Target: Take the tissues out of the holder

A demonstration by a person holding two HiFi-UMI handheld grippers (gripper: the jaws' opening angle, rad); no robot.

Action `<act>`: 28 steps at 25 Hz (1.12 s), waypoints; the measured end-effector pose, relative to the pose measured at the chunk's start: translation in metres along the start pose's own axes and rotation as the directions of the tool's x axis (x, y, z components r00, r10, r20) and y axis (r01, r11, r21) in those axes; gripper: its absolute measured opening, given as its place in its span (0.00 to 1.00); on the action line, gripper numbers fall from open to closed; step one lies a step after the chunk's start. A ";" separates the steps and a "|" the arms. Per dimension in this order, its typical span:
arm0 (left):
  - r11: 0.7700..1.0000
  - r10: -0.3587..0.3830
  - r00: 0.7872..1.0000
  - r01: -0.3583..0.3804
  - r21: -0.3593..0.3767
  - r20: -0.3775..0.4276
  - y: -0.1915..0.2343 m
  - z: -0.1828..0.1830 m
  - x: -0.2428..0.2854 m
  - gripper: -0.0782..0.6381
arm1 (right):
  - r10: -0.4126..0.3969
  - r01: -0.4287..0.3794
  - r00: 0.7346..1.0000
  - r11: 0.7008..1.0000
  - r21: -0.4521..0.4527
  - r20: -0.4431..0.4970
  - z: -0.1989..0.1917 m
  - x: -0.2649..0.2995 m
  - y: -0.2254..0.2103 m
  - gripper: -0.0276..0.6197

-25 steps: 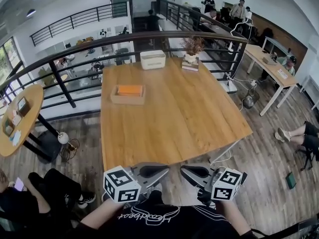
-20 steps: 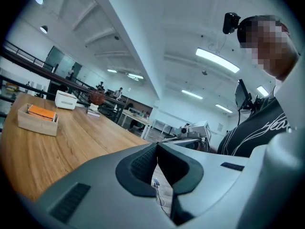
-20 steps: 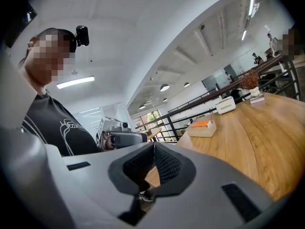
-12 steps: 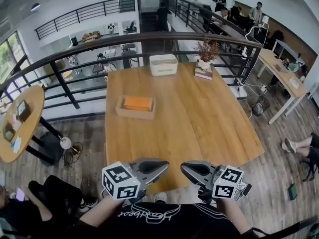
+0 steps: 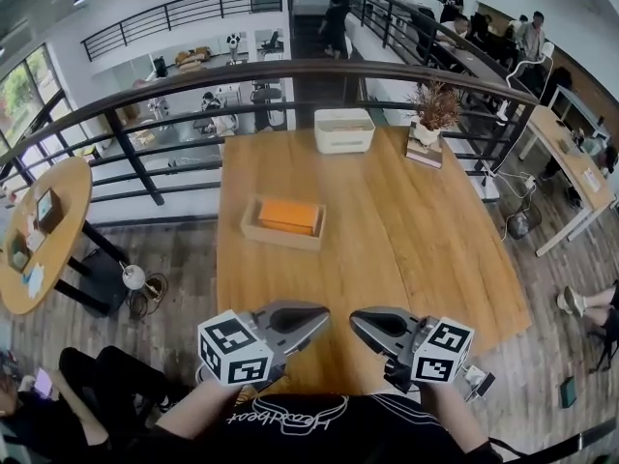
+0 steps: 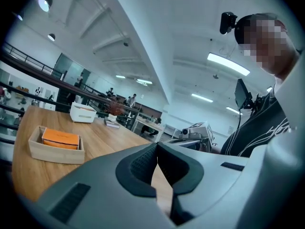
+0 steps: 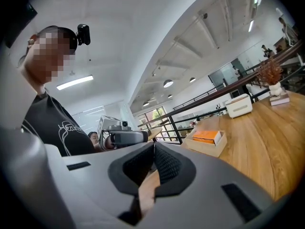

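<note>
A wooden holder (image 5: 261, 232) stands left of centre on the long wooden table (image 5: 406, 249), with an orange tissue pack (image 5: 288, 216) lying in it. Both grippers hover side by side over the table's near edge, well short of the holder. My left gripper (image 5: 324, 309) is shut with nothing between its jaws. My right gripper (image 5: 354, 317) is also shut and empty. The left gripper view shows its tips (image 6: 157, 147) meeting, with the holder (image 6: 55, 151) and pack (image 6: 60, 138) far to the left. In the right gripper view the closed tips (image 7: 154, 144) point towards the holder (image 7: 206, 147).
A white box (image 5: 344, 130) sits at the table's far edge, with a potted dry plant (image 5: 433, 114) on books to its right. A black railing (image 5: 145, 114) runs behind the table. A round table (image 5: 39, 249) stands at the left, and a seated person (image 5: 106, 385) is at the lower left.
The view has moved forward: the table and holder now lie closer, and both shut grippers have come from below the table's near edge to over it.
</note>
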State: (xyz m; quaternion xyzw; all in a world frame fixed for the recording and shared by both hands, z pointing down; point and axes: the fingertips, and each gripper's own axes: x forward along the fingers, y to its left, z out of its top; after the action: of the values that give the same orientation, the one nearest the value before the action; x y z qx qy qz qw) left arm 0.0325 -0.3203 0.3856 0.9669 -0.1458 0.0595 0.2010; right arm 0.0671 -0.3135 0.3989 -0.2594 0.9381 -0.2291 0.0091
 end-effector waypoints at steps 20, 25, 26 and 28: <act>0.997 0.072 0.997 -0.072 0.001 -0.002 0.089 0.008 0.018 0.13 | 0.045 -0.044 0.999 0.998 0.036 -0.018 0.015 0.043 -0.069 0.07; 0.993 0.107 0.994 -0.106 0.056 -0.027 0.124 0.009 0.030 0.13 | 0.055 -0.054 0.998 0.997 0.062 -0.020 0.015 0.054 -0.102 0.07; 0.991 0.117 0.993 -0.115 0.065 -0.031 0.133 0.009 0.032 0.13 | 0.061 -0.059 0.998 0.996 0.069 -0.024 0.014 0.058 -0.108 0.07; 0.988 0.135 0.990 -0.131 0.086 -0.042 0.150 0.010 0.037 0.13 | 0.073 -0.070 0.996 0.995 0.073 -0.042 0.011 0.065 -0.118 0.07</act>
State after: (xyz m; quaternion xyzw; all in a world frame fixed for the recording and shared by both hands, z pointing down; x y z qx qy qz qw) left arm 0.0220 -0.4649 0.4389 0.9608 -0.2023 0.1020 0.1596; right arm 0.0697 -0.4403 0.4467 -0.2199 0.9380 -0.2678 0.0054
